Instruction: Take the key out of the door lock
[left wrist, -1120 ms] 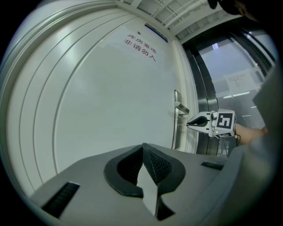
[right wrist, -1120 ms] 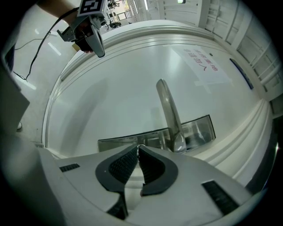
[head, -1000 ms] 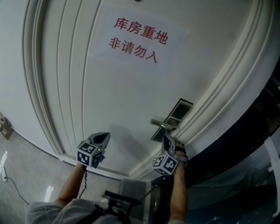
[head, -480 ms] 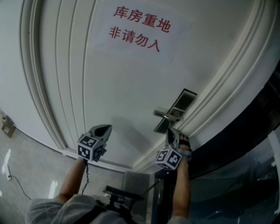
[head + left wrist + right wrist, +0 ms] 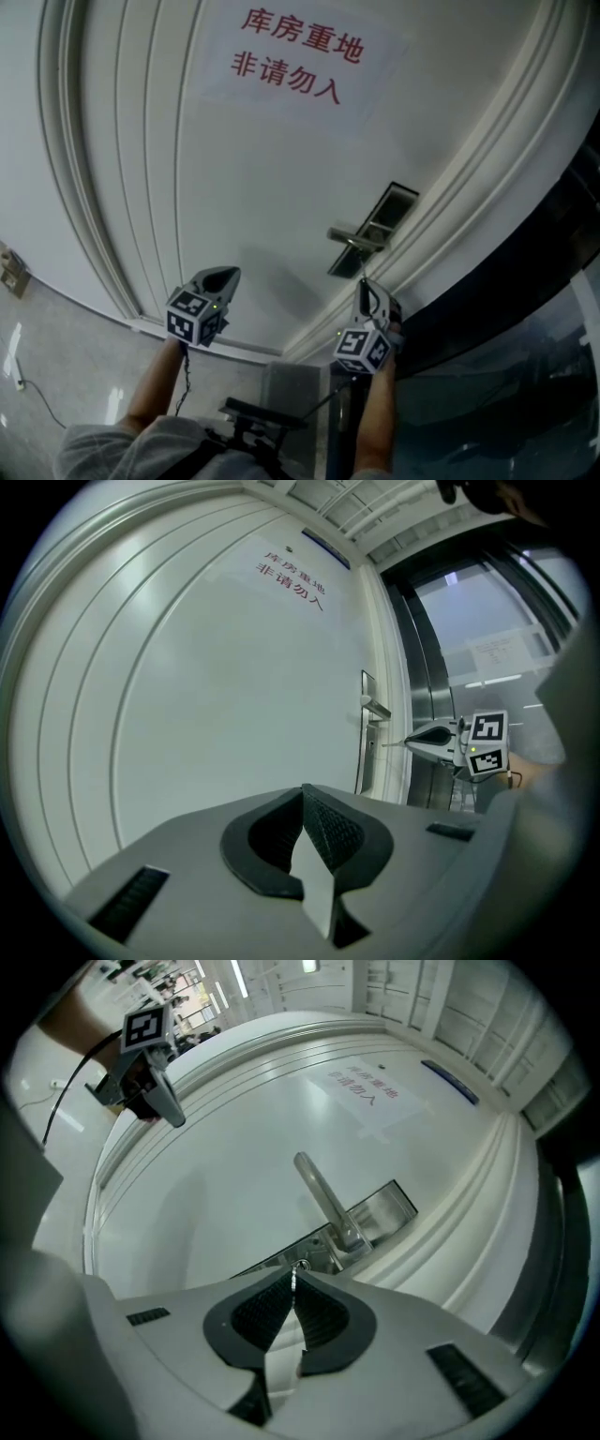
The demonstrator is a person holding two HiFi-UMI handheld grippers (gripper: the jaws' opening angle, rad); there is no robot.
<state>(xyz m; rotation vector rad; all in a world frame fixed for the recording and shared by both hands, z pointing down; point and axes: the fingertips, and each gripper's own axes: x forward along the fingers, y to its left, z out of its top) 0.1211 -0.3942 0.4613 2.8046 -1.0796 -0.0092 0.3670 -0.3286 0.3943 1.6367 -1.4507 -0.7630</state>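
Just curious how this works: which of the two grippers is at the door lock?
The right gripper: its jaws have just been closing on the key by the lock plate. The left gripper hangs shut and empty, off the door.

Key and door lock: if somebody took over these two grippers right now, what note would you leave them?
Left gripper: shut, empty, held off the white door.
Right gripper: jaws have just been closing, key pinched between their tips, below the lever handle.
Key: seems just clear of the keyhole in the lock plate; too close to be sure.
Done: key gripped, apparently drawn out.
To do: carry the key away from the door.
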